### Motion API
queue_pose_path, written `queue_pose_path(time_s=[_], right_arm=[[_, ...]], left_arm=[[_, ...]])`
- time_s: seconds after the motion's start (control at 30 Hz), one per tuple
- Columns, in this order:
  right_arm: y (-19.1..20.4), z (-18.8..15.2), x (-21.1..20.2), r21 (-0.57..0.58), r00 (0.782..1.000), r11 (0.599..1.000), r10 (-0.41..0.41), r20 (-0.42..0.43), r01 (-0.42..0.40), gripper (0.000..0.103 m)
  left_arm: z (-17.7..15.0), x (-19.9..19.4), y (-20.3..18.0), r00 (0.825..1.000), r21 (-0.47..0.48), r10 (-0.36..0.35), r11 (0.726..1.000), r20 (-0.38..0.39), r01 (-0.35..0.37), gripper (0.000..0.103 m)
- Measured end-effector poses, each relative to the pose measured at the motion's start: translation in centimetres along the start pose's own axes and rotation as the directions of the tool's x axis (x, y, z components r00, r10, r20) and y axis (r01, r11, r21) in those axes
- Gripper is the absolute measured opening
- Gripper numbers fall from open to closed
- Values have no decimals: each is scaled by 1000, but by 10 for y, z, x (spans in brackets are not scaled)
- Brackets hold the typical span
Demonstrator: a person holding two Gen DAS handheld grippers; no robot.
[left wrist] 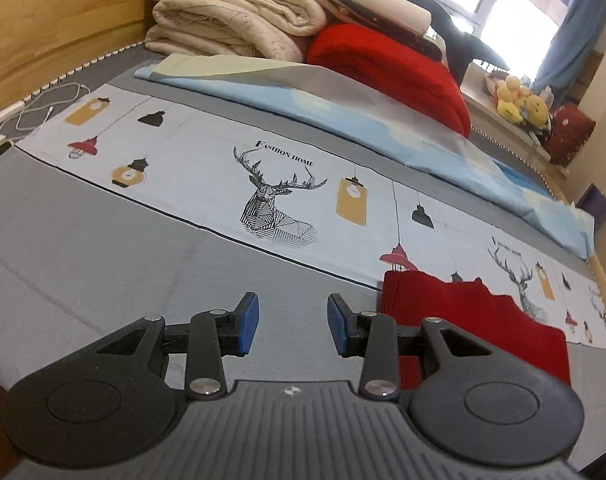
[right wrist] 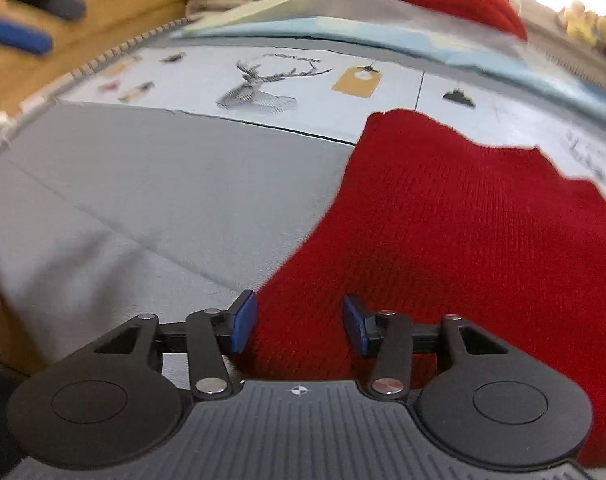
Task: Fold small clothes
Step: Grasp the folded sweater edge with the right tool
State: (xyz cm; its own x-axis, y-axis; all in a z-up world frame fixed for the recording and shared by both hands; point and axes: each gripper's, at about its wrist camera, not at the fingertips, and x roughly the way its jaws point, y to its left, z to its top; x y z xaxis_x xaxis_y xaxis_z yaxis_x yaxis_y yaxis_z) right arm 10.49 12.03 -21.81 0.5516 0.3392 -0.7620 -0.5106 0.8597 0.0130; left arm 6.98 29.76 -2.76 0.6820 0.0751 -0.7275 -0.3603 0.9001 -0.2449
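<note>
Grey bed sheet (left wrist: 83, 248): bare at frame left in both views.
Left gripper (left wrist: 293, 326): low centre of its view, jaws wide apart, holding nothing, beside the garment's left edge.
Right gripper (right wrist: 299, 326): low centre, jaws parted, straddling the near edge, not clamped.
Red knit garment (right wrist: 463, 216): flat, lower right.
Step advice: pinch the edge fully, lift evenly, fold square.
</note>
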Motion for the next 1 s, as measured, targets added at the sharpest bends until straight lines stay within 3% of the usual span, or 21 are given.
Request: queue_pose_path(time_s=[0.13, 0.27, 0.37, 0.5, 0.57, 0.67, 0.7, 0.73, 0.8, 0.87, 1.0], right_arm=[[11, 5, 7, -4, 999, 999, -33, -28, 33, 65], [29, 9, -5, -104, 1000, 994, -10, 26, 13, 61], [31, 1, 16, -174, 992, 981, -99, -82, 83, 65], [36, -3, 22, -226, 990, 969, -118, -73, 99, 68], [34, -3, 23, -207, 990, 972, -126, -63, 110, 61], [34, -4, 23, -233, 989, 964, -142, -44, 128, 39], [32, -1, 20, -224, 990, 966, -138, -39, 126, 21], [24, 4, 15, -189, 990, 974, -133, -35, 125, 17], [2, 17, 2, -70, 997, 995, -75, -30, 73, 15], [-23, 29, -22, 22, 998, 998, -63, 31, 62, 15], [-94, 39, -90, 250, 981, 968, -55, 185, 7, 14]], left_arm=[[4, 1, -3, 1000, 2, -18, 1000, 3, 18, 42], [8, 3, -10, 999, 1, -39, 999, 11, 39, 42], [7, 4, -16, 999, 11, -45, 999, 8, 45, 42], [5, 6, -19, 999, 21, -47, 999, 2, 47, 42], [5, 5, -20, 999, 24, -44, 999, 2, 44, 42], [5, 7, -21, 999, 20, -42, 999, 1, 42, 42], [5, 7, -21, 999, 17, -43, 999, -4, 43, 42], [5, 8, -22, 999, 18, -45, 999, -9, 45, 42], [4, 10, -25, 999, 21, -50, 999, -16, 50, 42], [4, 11, -31, 998, 28, -55, 998, -21, 55, 42], [2, 15, -47, 997, 50, -75, 996, -26, 76, 42]])
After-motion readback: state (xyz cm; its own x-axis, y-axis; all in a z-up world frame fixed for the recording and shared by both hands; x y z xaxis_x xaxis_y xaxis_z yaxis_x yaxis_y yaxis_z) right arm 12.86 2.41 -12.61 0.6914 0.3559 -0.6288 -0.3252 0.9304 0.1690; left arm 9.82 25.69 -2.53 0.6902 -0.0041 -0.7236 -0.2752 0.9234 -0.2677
